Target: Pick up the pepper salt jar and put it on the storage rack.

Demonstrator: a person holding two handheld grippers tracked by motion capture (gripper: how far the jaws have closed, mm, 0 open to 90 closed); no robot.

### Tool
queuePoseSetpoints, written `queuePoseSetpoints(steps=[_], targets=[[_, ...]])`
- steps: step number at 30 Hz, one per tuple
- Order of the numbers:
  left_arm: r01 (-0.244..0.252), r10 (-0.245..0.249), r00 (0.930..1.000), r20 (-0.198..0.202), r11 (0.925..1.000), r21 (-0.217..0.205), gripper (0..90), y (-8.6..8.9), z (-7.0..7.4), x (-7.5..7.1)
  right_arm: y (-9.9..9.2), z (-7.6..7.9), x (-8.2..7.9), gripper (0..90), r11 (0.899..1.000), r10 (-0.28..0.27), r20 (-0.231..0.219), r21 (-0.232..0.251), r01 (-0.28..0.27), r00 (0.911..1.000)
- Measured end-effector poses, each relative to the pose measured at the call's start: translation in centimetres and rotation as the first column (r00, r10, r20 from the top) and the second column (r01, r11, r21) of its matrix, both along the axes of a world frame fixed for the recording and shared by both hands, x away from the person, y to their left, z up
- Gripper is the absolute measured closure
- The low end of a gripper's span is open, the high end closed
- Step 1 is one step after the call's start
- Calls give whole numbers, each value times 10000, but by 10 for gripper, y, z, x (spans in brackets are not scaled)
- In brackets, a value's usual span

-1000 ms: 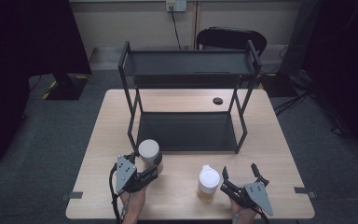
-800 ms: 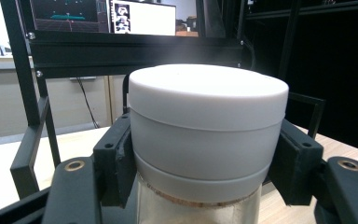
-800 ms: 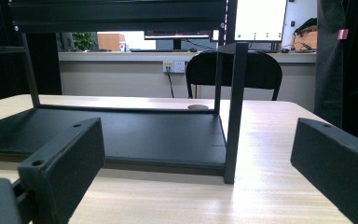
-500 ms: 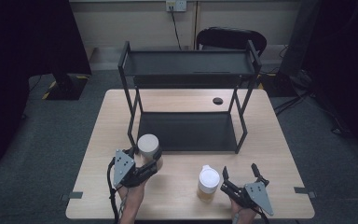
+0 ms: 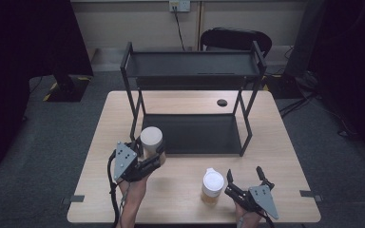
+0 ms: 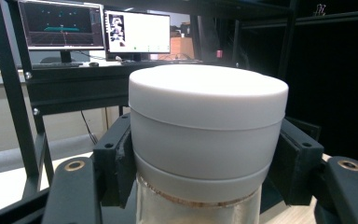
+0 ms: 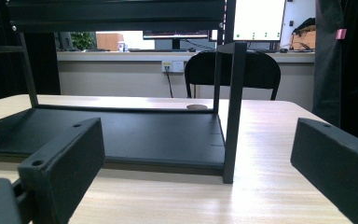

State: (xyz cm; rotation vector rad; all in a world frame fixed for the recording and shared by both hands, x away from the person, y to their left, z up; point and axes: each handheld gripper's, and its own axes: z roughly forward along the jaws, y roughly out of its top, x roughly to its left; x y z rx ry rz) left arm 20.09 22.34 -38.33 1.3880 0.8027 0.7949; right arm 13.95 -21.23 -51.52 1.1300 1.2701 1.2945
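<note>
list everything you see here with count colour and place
jar: 1, white lid, clear body, clamped in the left gripper near the shelf's front left leg
cup: 1, white lid, tan body, near table edge beside the right gripper
shelf: 1, black, two tiers, table middle
table: 1, light wood
round cap: 1, dark, in the table behind the shelf
chair: 1, black, behind table
wall socket: 1, white, back wall
left gripper: 1, black, shut on jar
right gripper: 1, black, open, holding nothing

The left gripper [image 5: 148, 151] is clamped tight, its forearm [image 5: 130, 204] reaching in from below. The right gripper [image 5: 245, 177] rests with jaws spread wide.
</note>
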Motion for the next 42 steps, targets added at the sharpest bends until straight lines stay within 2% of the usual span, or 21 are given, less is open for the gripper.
queuePoseSetpoints(steps=[5, 7, 12, 13, 18, 19, 21, 25, 31, 37, 39, 42], targets=[[-22, 22, 10000, 57, 10000, 26, 345, -4, 11, 5, 0, 0, 0, 20, 10000, -5, -2, -1, 5, 10000], [30, -31, 9998, 178, 10000, 67, 345, -7, 20, 9, 0, 0, 0, 20, 10000, -2, -2, 3, 2, 10000], [69, -71, 9994, 329, 10000, 59, 346, -10, 31, 15, 0, 0, 0, 20, 10000, -2, -3, 9, 2, 10000], [97, -99, 9993, 360, 9999, 77, 345, -11, 38, 17, 0, 0, 0, 20, 10000, -2, -1, 1, 2, 10000], [131, -135, 9988, 475, 9999, 90, 346, -14, 48, 20, 0, 0, 0, 20, 10000, -7, -2, 9, 7, 10000], [86, -91, 9987, 511, 9999, 95, 346, -16, 55, 21, 0, 0, 0, 20, 10000, -1, 3, 8, 1, 10000], [86, -92, 9986, 518, 9999, 107, 346, -16, 57, 22, 0, 0, 0, 20, 10000, 6, 3, 15, -6, 10000], [188, -199, 9978, 628, 9996, 192, 346, -17, 73, 27, 0, 0, 0, 20, 10000, 7, 1, 10, -7, 10000], [195, -218, 9969, 752, 9993, 309, 346, -19, 87, 32, -1, 0, 0, 20, 10000, 14, 5, 18, -14, 10000], [206, -227, 9966, 798, 9994, 278, 346, -20, 106, 43, -1, 0, 0, 20, 10000, 24, 5, 15, -25, 10000], [210, -232, 9967, 777, 9994, 279, 346, -20, 108, 45, -1, 0, 0, 20, 10000, 37, 13, 7, -37, 10000], [163, -197, 9961, 859, 9991, 397, 346, -22, 120, 53, -1, 0, 0, 20, 10000, 38, 7, 15, -38, 10000]])
